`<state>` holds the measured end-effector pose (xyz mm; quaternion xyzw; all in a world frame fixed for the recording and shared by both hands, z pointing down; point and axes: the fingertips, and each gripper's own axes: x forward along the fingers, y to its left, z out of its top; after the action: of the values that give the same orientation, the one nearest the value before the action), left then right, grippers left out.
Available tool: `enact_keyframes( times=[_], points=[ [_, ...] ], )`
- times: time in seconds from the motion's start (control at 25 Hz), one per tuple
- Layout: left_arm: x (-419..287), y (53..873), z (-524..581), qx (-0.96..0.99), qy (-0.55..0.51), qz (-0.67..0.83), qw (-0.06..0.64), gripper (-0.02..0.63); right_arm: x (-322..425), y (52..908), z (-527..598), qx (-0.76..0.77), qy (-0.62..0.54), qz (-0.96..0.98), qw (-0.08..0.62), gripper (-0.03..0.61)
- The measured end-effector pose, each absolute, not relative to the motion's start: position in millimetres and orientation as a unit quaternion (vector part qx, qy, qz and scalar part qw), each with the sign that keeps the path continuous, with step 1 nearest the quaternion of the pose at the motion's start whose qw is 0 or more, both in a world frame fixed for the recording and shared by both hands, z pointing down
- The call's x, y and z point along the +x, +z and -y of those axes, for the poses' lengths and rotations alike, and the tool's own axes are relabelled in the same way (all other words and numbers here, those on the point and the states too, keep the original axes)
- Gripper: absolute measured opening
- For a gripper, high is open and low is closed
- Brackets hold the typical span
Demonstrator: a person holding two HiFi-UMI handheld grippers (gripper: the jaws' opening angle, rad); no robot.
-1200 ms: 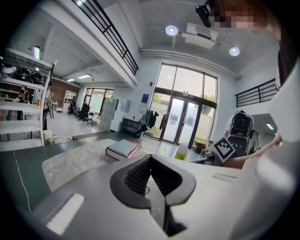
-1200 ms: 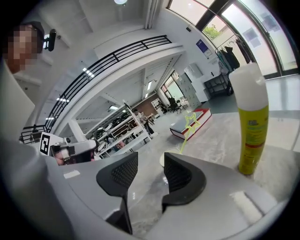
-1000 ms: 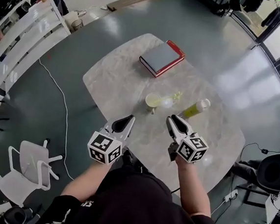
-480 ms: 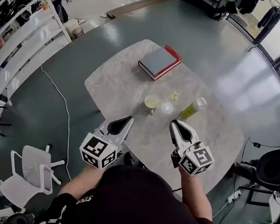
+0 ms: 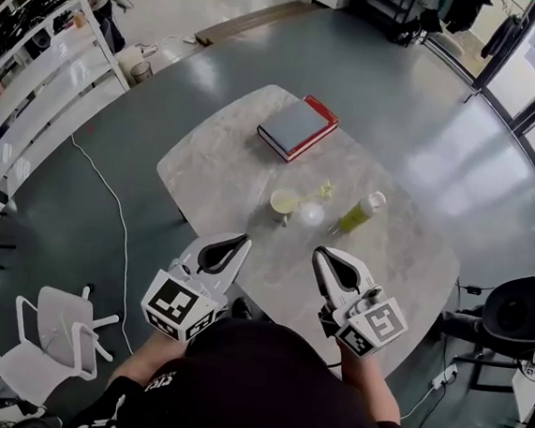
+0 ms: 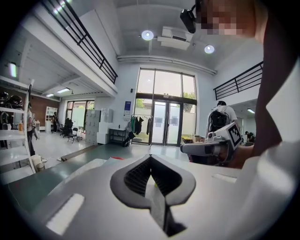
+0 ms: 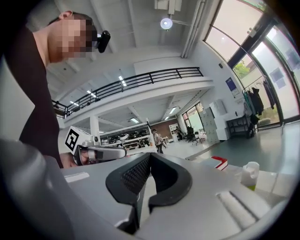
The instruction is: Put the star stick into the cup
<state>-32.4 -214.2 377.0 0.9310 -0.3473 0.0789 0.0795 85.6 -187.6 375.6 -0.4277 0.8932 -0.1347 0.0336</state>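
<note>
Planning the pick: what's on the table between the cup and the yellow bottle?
The star stick lies between the cup and the yellow bottle; the head view shows it.

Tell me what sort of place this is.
Probably a big open lab or workshop hall: a balcony railing overhead, tall glass doors, and shelves beside the table.

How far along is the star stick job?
Nothing is done yet: the pale yellow star stick lies on the marble table beside the small yellow-green cup, not in it. Nothing is in hand: the left gripper and right gripper are shut and empty, short of both. Left: grasp the stick and drop it in.
</note>
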Motion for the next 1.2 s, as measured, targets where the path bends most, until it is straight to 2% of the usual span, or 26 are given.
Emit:
enact_keyframes(
  times=[0.4,1.2],
  points=[
    [-36.0,354.2,219.2,0.934,0.053,0.348,0.066,0.002,80.5,337.8,173.4,-0.403,-0.103,-0.908,0.054,0.014],
    [-40.1,360.7,213.2,0.928,0.061,0.361,0.072,0.002,81.6,353.7,174.6,-0.394,-0.113,-0.912,0.037,0.012]
  ],
)
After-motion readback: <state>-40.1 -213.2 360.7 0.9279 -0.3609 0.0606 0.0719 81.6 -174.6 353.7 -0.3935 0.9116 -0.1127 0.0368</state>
